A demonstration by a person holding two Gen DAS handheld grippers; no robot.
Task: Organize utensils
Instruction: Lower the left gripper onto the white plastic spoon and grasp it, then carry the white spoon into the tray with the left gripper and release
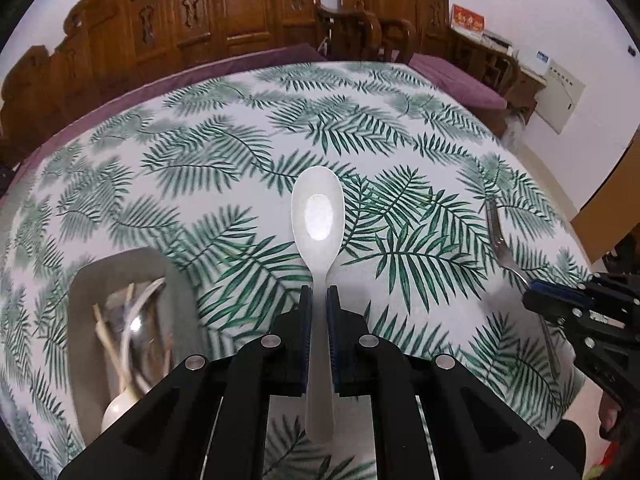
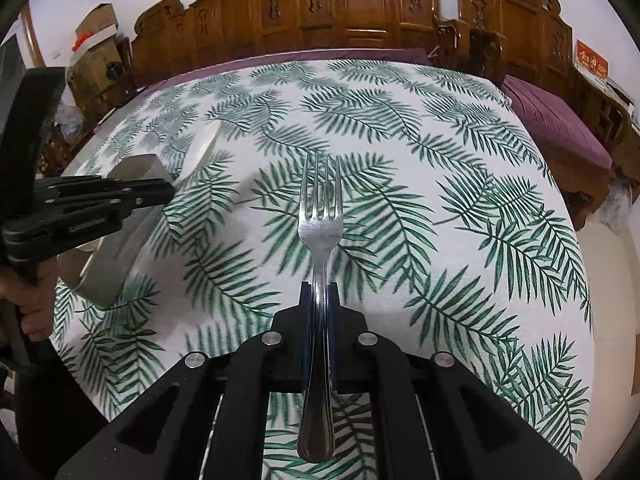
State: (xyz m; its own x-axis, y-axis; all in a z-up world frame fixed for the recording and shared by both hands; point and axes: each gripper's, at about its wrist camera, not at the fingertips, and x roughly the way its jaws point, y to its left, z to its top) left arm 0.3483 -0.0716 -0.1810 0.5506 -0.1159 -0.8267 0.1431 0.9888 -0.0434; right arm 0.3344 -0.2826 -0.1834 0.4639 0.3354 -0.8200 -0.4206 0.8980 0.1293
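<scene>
2 claws are clamped: my left claw (image 1: pixel 319 300) on the white spoon (image 1: pixel 317 216), my right claw (image 2: pixel 319 296) on the fork (image 2: pixel 321 216). I should drop each gently into the holder (image 1: pixel 132 320) on the bench (image 1: pixel 400 128).

Container (image 1: pixel 80 320) contents blurred; spoon (image 1: pixel 318 216) handle partly hidden between claw pads.

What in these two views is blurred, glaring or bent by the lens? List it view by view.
Left wrist view: glare spot in the white spoon bowl; the utensil holder is smeared by blur; the table edge bows from fisheye. Right wrist view: the fork is sharp with bright reflections; the holder behind the left gripper is blurred; dark vignette at the corners.
</scene>
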